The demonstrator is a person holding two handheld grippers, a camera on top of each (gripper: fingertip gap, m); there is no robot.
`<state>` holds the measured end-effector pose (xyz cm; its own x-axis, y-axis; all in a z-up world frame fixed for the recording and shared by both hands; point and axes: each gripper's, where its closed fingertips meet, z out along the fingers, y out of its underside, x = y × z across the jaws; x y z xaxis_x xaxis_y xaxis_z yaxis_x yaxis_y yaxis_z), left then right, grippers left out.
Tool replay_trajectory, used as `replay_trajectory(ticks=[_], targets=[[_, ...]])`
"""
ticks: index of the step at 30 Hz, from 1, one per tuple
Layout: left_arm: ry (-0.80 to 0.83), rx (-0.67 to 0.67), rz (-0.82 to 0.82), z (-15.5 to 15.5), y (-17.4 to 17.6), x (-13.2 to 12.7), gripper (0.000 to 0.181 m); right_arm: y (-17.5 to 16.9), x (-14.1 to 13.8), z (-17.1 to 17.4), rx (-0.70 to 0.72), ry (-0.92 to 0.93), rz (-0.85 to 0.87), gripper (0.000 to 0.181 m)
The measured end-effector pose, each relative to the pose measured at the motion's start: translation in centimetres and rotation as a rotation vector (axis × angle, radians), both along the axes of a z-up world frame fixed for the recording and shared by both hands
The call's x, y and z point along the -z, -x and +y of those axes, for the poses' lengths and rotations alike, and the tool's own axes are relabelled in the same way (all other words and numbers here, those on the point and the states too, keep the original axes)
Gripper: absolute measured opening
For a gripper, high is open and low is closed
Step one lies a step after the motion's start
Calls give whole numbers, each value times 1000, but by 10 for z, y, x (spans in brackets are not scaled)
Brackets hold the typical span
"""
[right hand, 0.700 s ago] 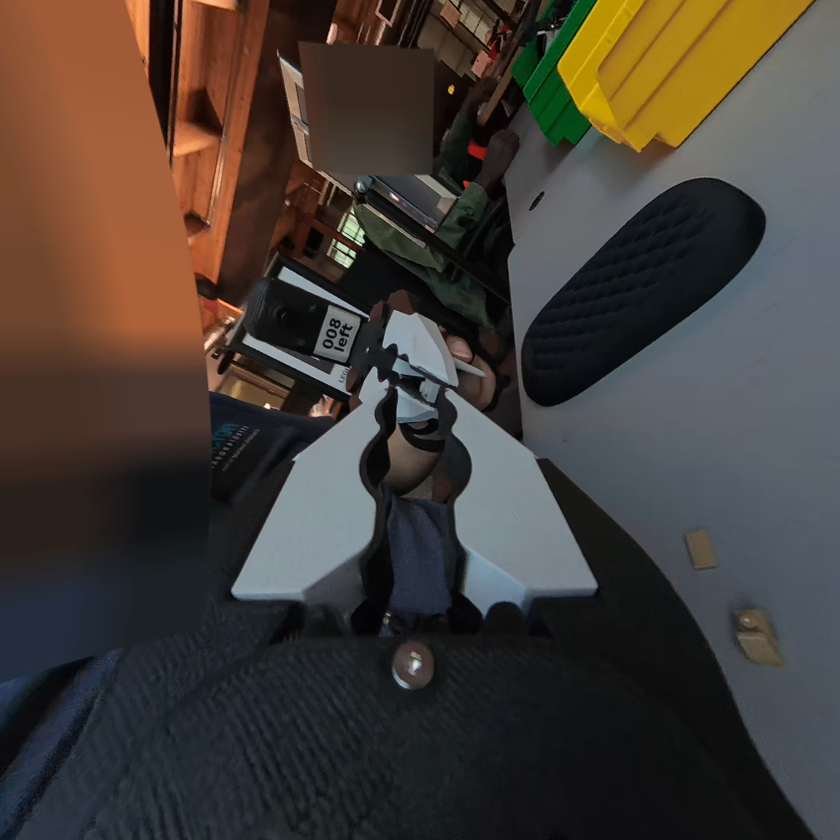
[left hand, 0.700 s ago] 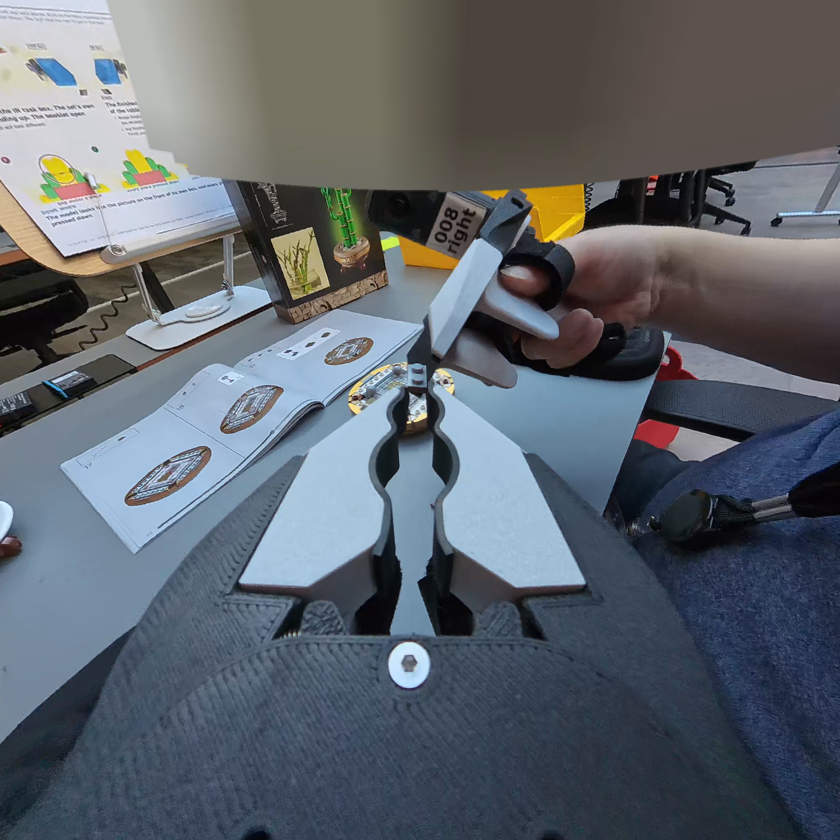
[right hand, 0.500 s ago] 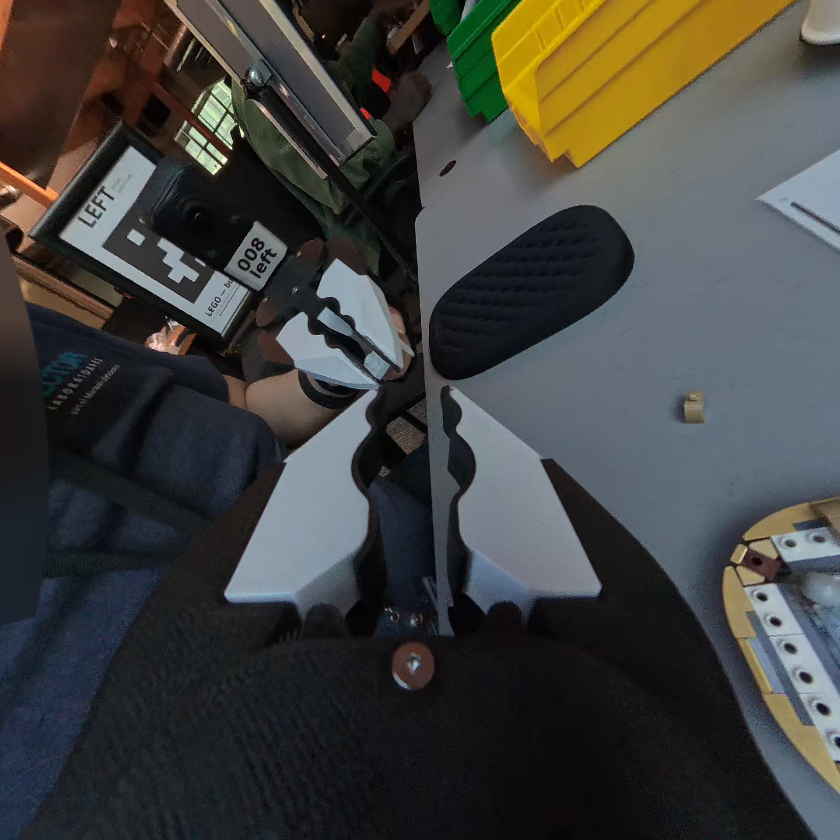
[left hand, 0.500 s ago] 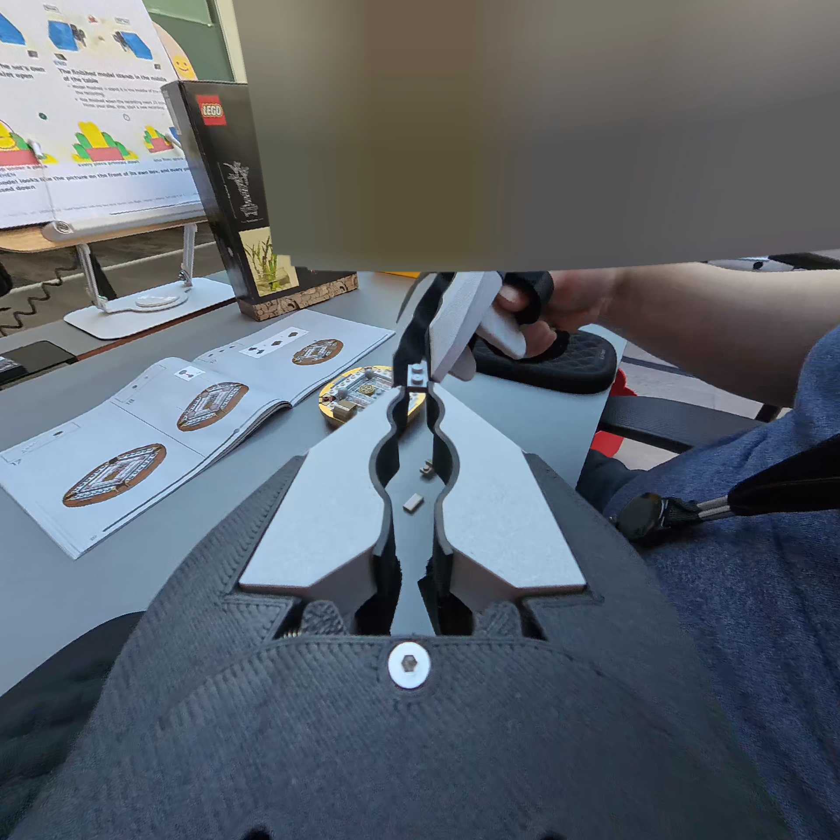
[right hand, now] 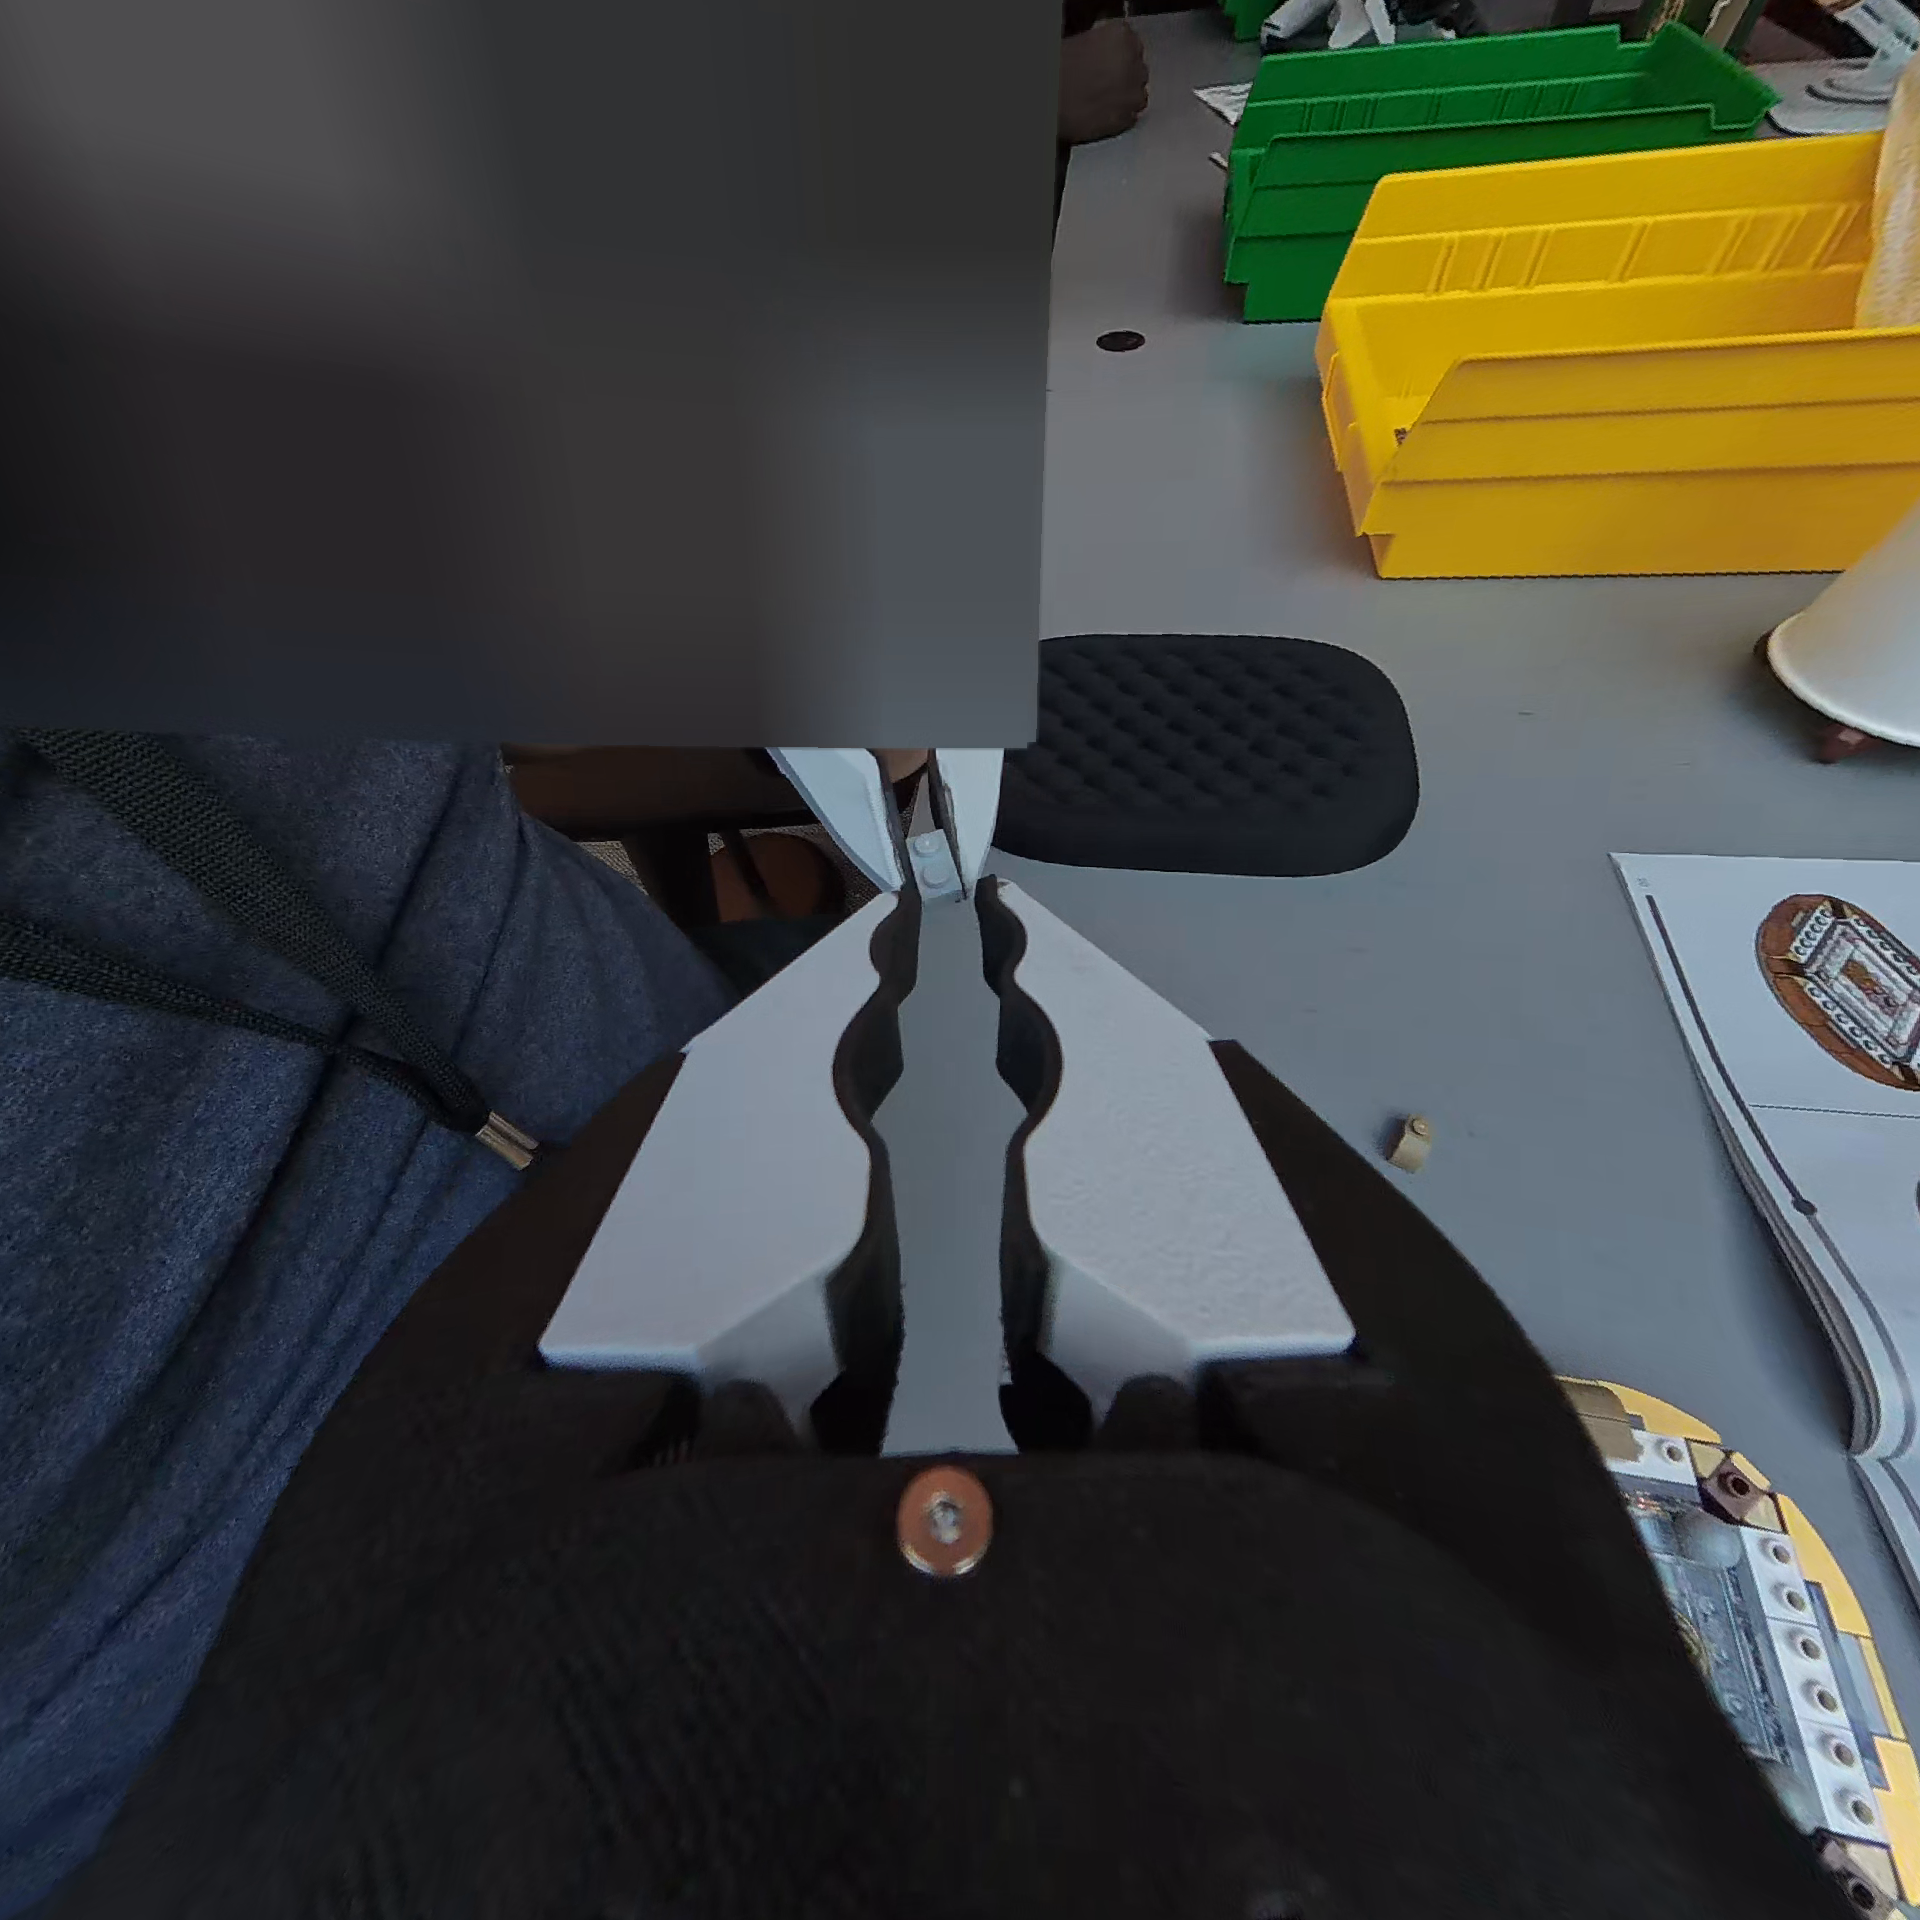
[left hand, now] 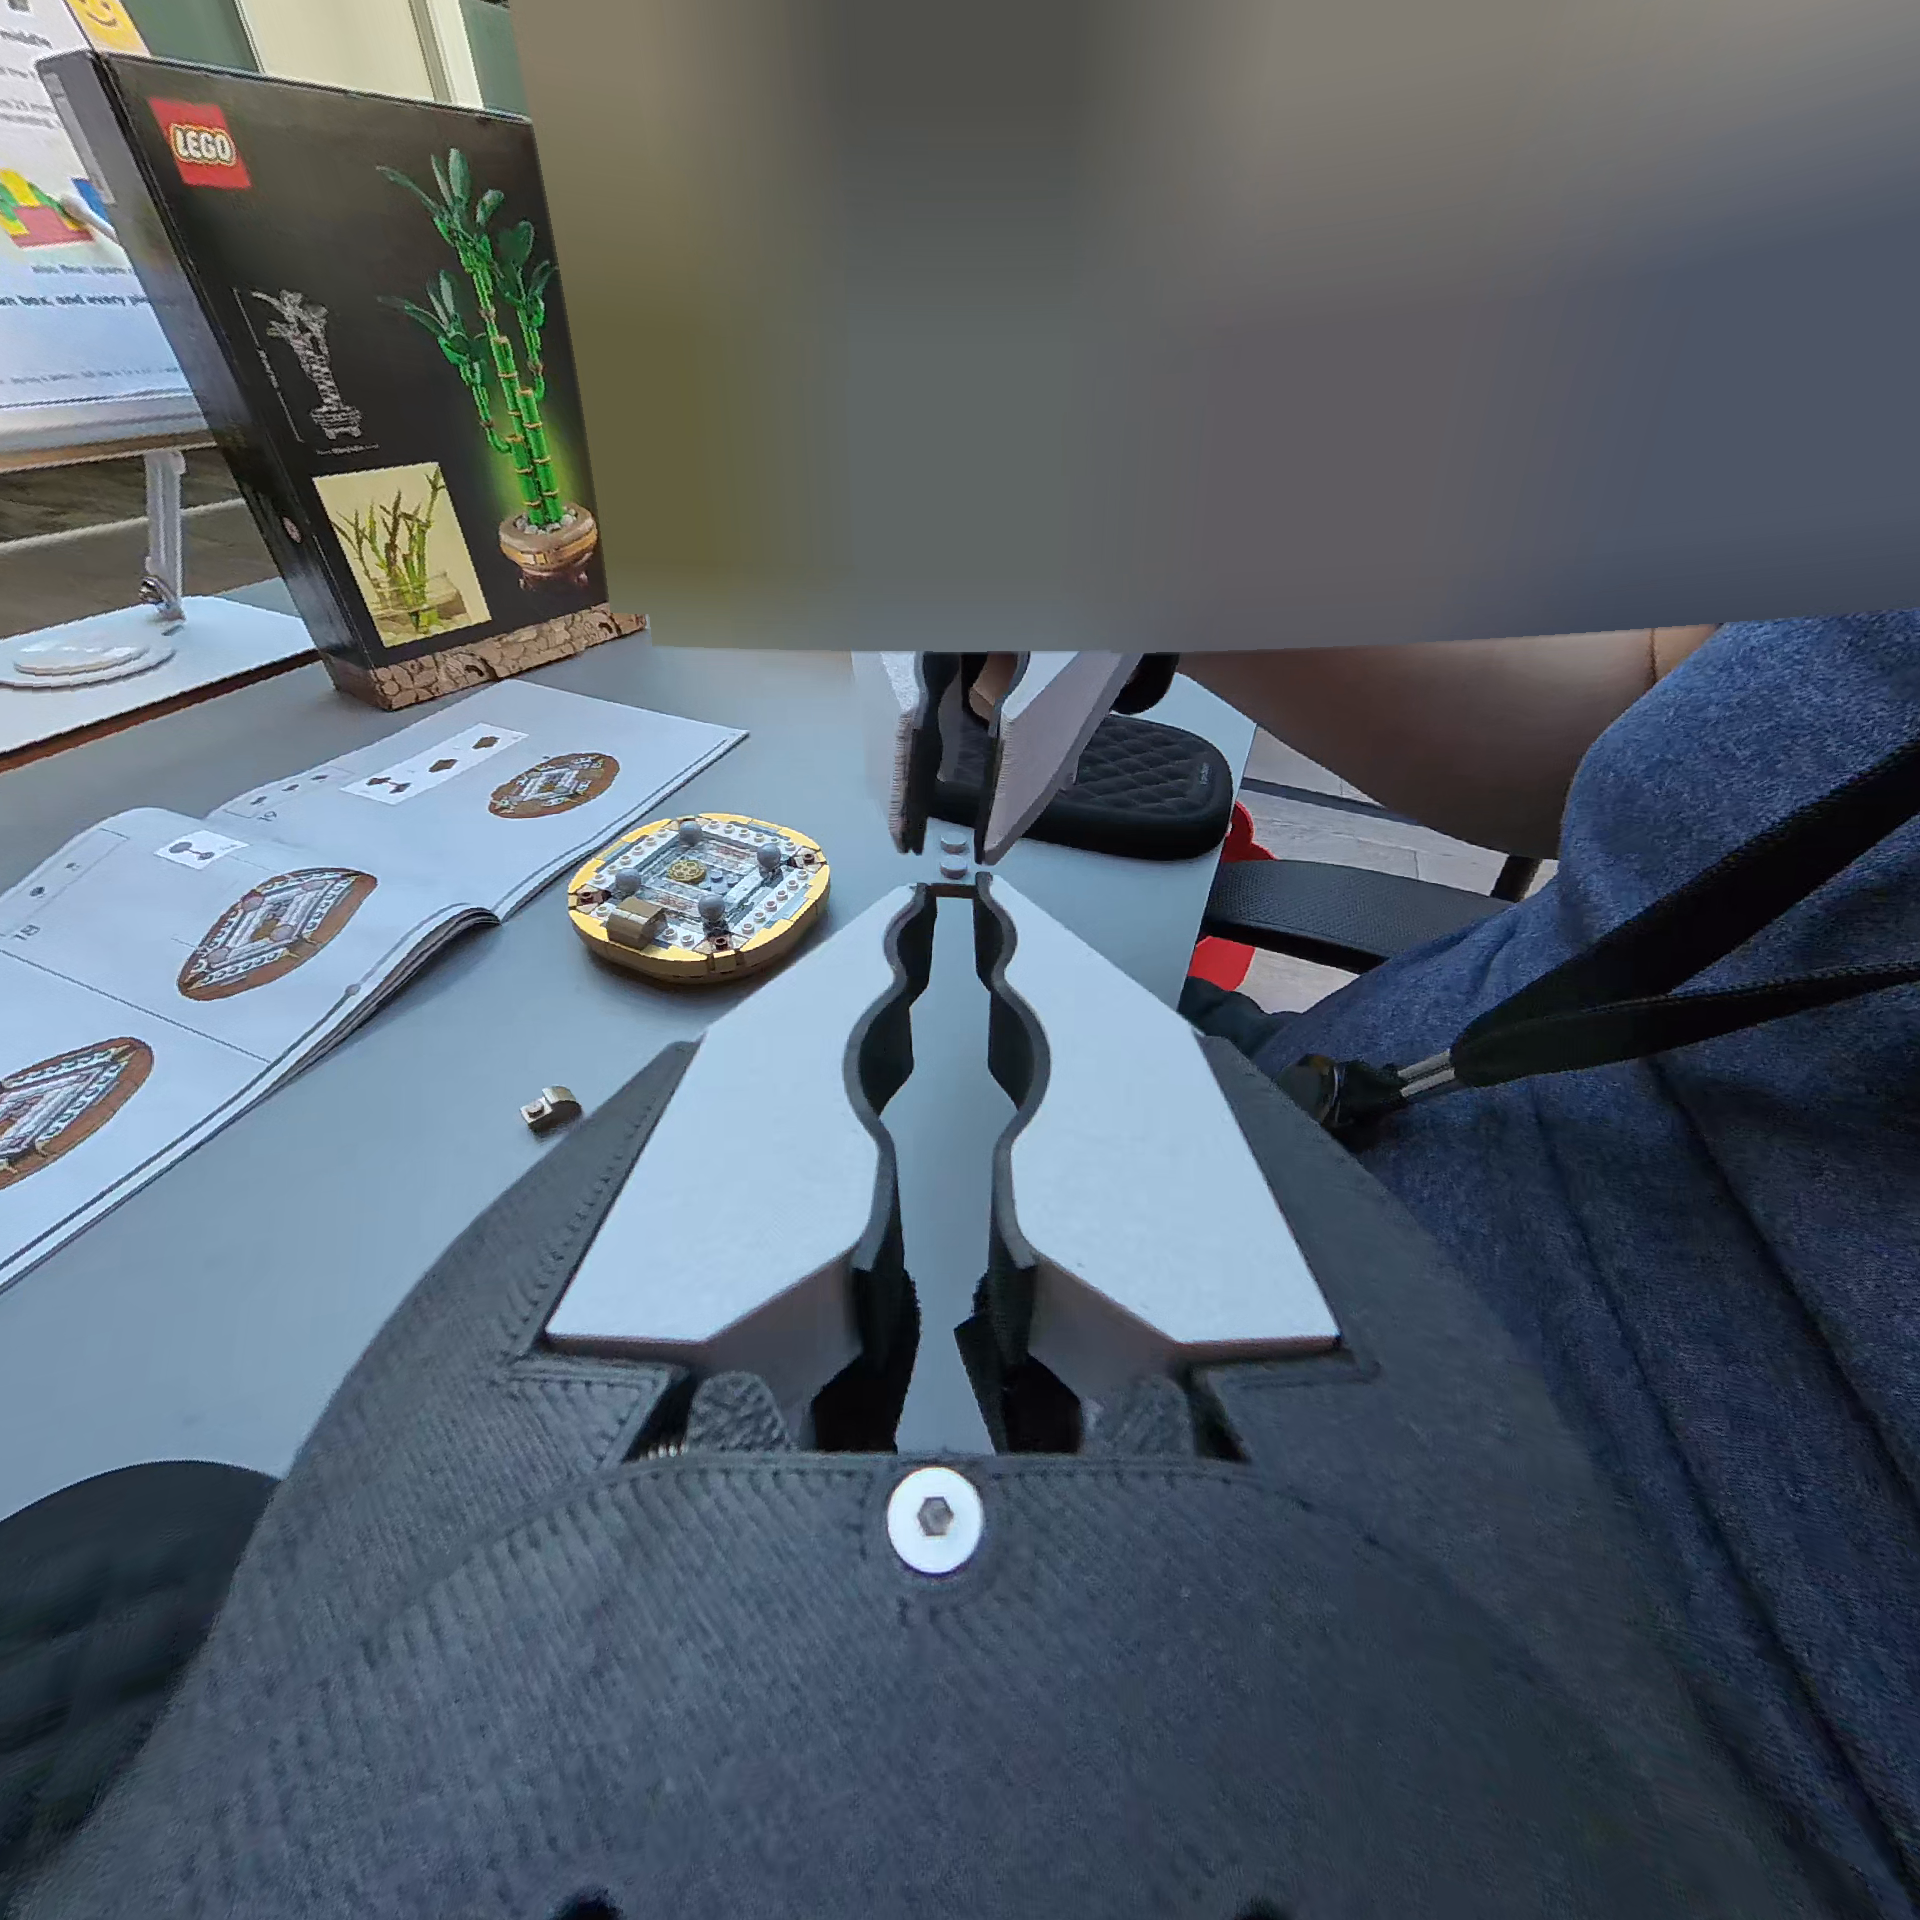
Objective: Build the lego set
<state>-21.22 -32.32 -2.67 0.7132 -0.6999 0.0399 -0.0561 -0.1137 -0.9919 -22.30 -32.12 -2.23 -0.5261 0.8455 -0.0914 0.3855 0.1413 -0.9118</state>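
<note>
My left gripper (left hand: 951,894) is shut on a small grey plate (left hand: 954,852) that sticks out past its tips, held above the table's near edge. My right gripper (right hand: 948,899) faces it tip to tip. Its jaws stand a narrow gap apart around the plate's far end (right hand: 932,862), and a sliver of space shows beside the plate. The right gripper also shows in the left wrist view (left hand: 950,844). The round gold-rimmed build (left hand: 698,896) lies on the grey table to the left, and its edge shows in the right wrist view (right hand: 1766,1621).
A loose tan piece (left hand: 551,1108) lies near the open instruction booklet (left hand: 312,883). The set's box (left hand: 364,364) stands behind. A black wrist rest (right hand: 1205,753) lies past the grippers. Yellow bins (right hand: 1621,416), green bins (right hand: 1455,135) and a white cone-shaped object (right hand: 1860,644) stand at the back. Less than 4 cm separates the two grippers' tips.
Both grippers have swung round to face each other over the table edge. The right jaws have narrowed and come up to the left gripper's tips. The left still holds the plate.
</note>
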Motion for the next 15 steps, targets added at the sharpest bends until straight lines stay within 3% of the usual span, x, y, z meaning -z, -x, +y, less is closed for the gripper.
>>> replay_trajectory(ticks=[8,15], targets=[[17,34,-30,-4,-2,0,6,-3,0,-6,-22,-21,8,6],[-46,34,-250,-5,2,-25,9,0,-21,-5,6,143,116,6]])
